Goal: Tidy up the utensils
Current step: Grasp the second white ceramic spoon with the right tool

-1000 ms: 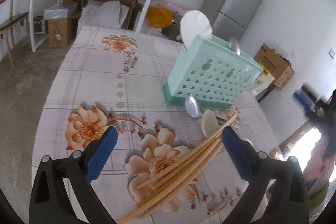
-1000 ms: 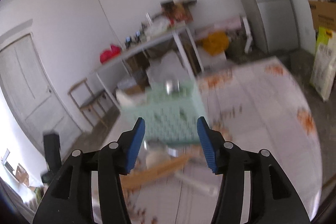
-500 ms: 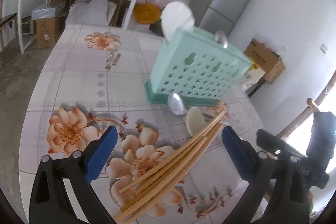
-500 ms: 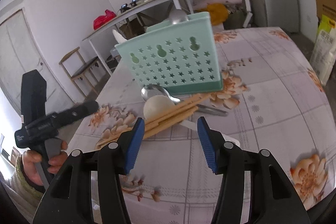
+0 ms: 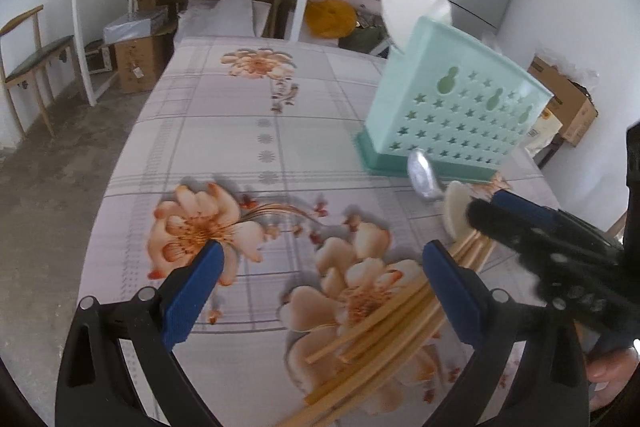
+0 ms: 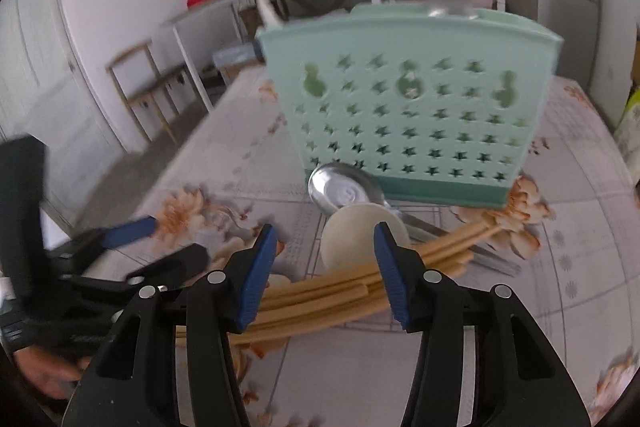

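A bundle of long tan wooden chopsticks (image 6: 360,285) lies on the floral-printed tablecloth (image 5: 248,131) in front of a mint-green plastic utensil holder pierced with star-shaped holes (image 6: 416,107), which stands upright on the table. Just before the holder's base rest a shiny metal spoon (image 6: 344,189) and a cream-white round-bowled spoon (image 6: 356,233), the white one overlapping the metal one's handle and lying beside the chopsticks. Inside the holder, a white spoon (image 5: 414,9) rises above the rim at one end and a metal spoon bowl (image 6: 448,7) shows at the other. The right gripper (image 6: 324,269) hangs low over the chopsticks with its blue-padded jaws spread apart, the white spoon showing between them and nothing grasped. The left gripper (image 5: 320,293) is likewise spread wide and empty, one finger over the near ends of the chopsticks.
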Available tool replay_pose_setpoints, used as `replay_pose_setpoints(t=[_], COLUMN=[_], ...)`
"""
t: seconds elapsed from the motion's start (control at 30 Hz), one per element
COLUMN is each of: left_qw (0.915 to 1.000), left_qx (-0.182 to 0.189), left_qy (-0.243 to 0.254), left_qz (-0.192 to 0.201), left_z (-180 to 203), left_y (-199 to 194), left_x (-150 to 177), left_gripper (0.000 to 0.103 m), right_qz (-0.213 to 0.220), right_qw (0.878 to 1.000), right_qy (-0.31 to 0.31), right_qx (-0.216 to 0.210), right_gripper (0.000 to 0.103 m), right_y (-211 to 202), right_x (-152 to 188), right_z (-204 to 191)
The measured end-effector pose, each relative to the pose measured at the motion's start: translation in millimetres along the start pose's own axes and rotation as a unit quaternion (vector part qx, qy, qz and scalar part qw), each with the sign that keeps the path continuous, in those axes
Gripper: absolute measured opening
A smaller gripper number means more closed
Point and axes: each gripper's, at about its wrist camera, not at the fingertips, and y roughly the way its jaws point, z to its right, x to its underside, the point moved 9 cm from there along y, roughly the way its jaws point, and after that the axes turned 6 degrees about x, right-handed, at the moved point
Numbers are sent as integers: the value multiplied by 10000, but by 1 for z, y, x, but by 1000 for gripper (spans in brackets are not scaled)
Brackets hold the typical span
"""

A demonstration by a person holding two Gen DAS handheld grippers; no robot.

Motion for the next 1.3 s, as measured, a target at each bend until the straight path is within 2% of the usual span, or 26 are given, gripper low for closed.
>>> replay_pose_setpoints(t=[0.13, 0.23, 0.37, 0.4, 0.47, 0.6, 0.77, 0.87, 0.9, 0.97, 1.1, 1.3], left_qw=[9999, 9999, 9998, 9997, 9996, 9996, 9994, 9994, 9994, 9994, 9994, 9985], left_qx=[-111, -81, -35, -34, -13, 84, 68, 4, -34, -78, -128, -164], left_qy=[8, 15, 165, 203, 263, 249, 314, 324, 328, 319, 267, 316], left_qz=[24, 78, 117, 120, 100, 89, 107, 113, 125, 129, 189, 407], left_z=[-11, -17, -17, -17, -16, -15, -13, -14, -14, -14, -17, -17], left_y=[2, 0, 1, 1, 2, 2, 2, 2, 1, 1, 0, -10], left_x=[6, 8, 11, 12, 14, 15, 14, 14, 14, 14, 13, 4], left_gripper=[97, 97, 97, 97, 97, 97, 97, 97, 97, 97, 97, 97], right_qz=[-250, -380, -452, -445, -446, -378, -92, 130, 185, 422, 852, 1309], right_qw=[9978, 9952, 9875, 9850, 9827, 9822, 9922, 9977, 9977, 9954, 9795, 9463], right_qy=[-245, -345, -644, -693, -718, -667, -213, 349, 465, 848, 1481, 2184], right_qx=[568, 835, 1365, 1513, 1651, 1715, 1224, 573, 448, -102, -1068, -1993], right_gripper=[40, 34, 24, 19, 10, 4, 4, 5, 5, 5, 3, 2], right_y=[22, 32, 42, 43, 46, 44, 25, 8, 3, -12, -45, -79], right_x=[4, 7, 10, 10, 8, 5, -4, -15, -16, -28, -50, -65], right_z=[-6, -8, -11, -10, -12, -10, -4, 7, 11, 21, 40, 72])
